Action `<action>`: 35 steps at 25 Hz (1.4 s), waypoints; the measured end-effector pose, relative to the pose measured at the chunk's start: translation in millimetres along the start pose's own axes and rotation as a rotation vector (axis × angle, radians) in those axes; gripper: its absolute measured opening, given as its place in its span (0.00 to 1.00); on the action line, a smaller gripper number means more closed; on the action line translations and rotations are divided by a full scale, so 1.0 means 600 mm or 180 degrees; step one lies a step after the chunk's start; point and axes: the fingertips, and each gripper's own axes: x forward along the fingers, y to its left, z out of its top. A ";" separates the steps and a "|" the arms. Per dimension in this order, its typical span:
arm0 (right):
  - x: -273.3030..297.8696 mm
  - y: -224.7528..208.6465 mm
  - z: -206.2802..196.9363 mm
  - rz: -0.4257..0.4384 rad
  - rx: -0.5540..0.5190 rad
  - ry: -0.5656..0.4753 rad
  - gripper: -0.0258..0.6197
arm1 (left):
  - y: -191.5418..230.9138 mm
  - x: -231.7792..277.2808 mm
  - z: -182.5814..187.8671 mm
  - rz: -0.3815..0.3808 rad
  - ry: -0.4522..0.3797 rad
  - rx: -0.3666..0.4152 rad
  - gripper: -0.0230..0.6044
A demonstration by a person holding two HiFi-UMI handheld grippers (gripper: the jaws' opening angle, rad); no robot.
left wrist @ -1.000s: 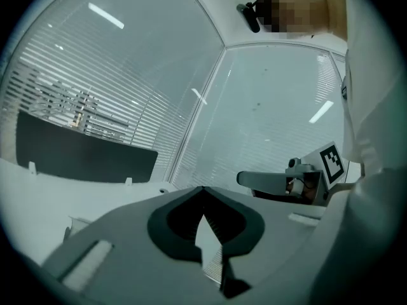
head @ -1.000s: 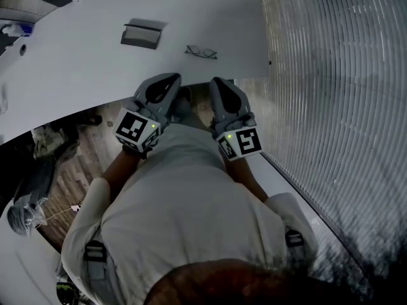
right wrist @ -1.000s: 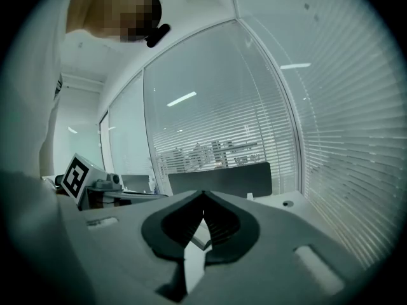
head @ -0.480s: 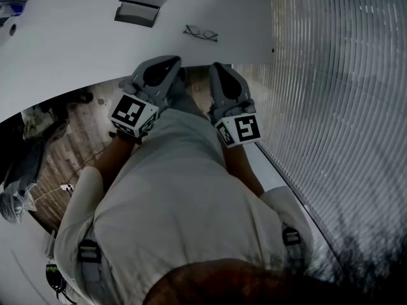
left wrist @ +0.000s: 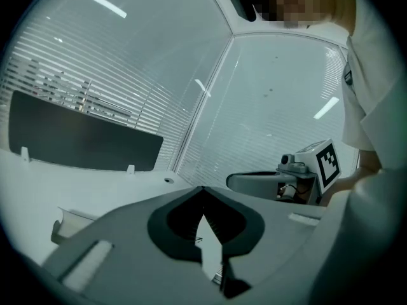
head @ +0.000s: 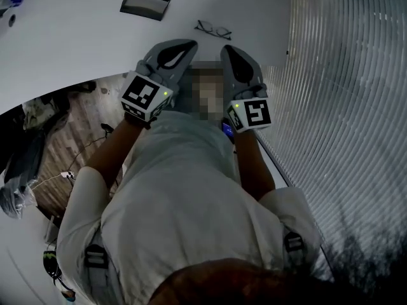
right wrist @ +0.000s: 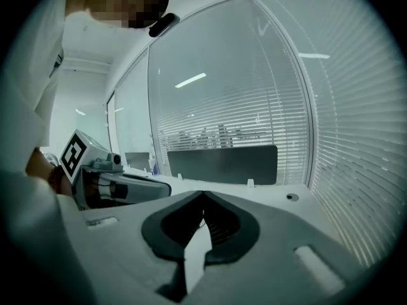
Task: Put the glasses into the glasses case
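Office: white desk, window blinds

A white desk with a curved near edge carries two things. An open grey glasses case lies towards its far side. The folded-out glasses lie apart from the case, to its right and nearer the edge. A dark panel stands along the desk's far edge.

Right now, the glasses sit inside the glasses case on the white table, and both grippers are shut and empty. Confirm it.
Wrong on one point: the head view shows the glasses lying on the white table to the right of the glasses case, not inside it. The left gripper and right gripper are indeed shut and empty.
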 end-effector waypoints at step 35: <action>0.167 -0.093 -0.370 0.0544 -0.2902 0.1803 0.18 | 0.144 0.139 -0.249 0.0256 0.0585 -0.0476 0.04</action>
